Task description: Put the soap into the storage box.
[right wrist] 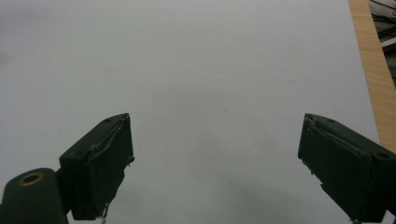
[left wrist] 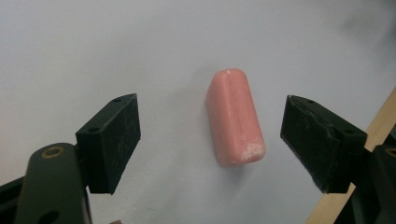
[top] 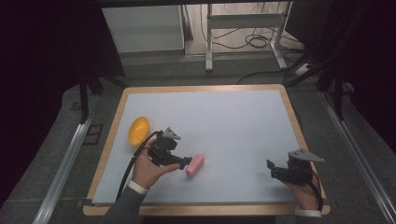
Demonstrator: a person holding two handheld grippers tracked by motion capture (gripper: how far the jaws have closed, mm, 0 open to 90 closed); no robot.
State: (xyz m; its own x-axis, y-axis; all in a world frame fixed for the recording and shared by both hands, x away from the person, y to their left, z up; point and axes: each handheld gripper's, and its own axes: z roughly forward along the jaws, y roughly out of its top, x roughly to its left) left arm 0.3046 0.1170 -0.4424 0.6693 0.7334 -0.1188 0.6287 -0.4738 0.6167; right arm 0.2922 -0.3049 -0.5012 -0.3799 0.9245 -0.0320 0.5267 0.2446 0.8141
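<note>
Left gripper (left wrist: 210, 144) jaws apart, straddling pink soap bar (left wrist: 235, 117) without touching. Likely light, stiff, slick (rounded edges); grip across long flat sides, mid-length.

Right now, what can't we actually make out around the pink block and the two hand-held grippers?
- Pink block, high view: its near end is hidden by the left hand-held gripper; contact can't be told.
- Yellow bowl, high view: too small to see inside.
- Right hand-held gripper, right gripper view: jaw bases cut off by the bottom edge.
</note>
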